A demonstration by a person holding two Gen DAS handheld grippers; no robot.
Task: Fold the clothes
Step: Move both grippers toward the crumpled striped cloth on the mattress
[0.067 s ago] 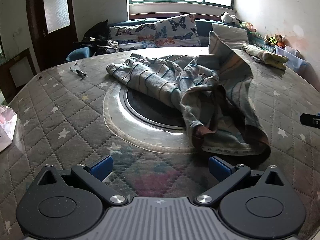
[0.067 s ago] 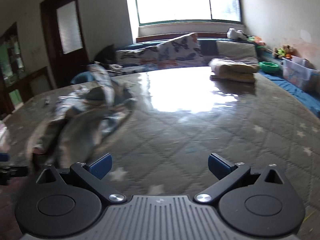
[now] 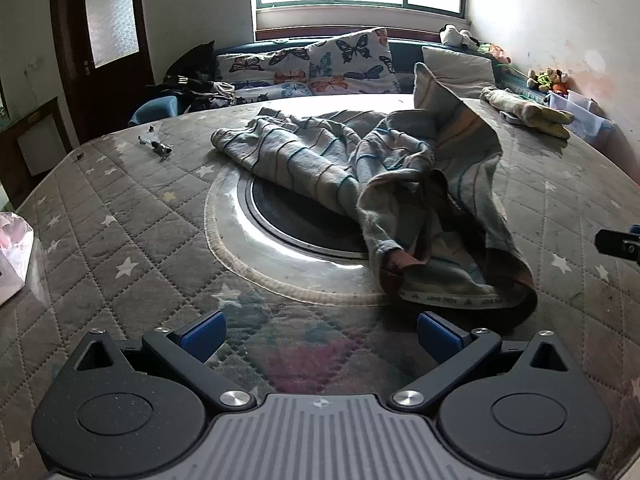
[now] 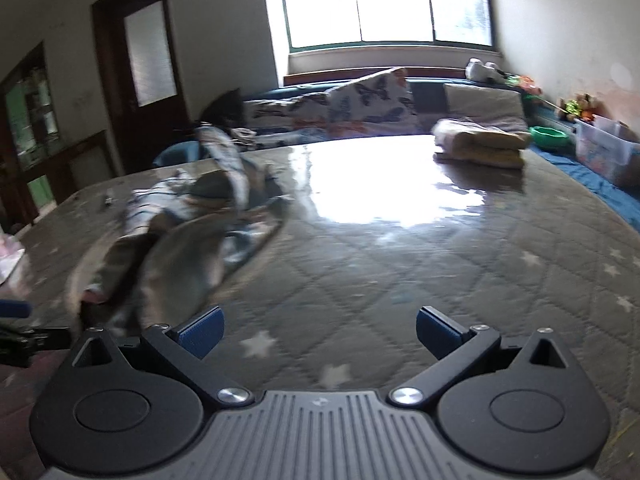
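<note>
1. Quilted table w/ star print, glossy cover; round inset at centre.
2. Striped garment, crumpled, lies mid-table, partly over the inset; its near hem sits just beyond left gripper.
3. Folded pile far right.
4. Left gripper: fingers wide apart, holding nothing.
5. Right gripper: same, wide & empty, garment to its left.

— What is lying on the table?

— A crumpled garment is lying across the middle, partly covering the round plate set in the table's centre.

— And toward the edges?

— A folded pile is sitting at the far right corner. Some small bits are lying near the far left edge. Cushions are leaning behind the far edge.
</note>
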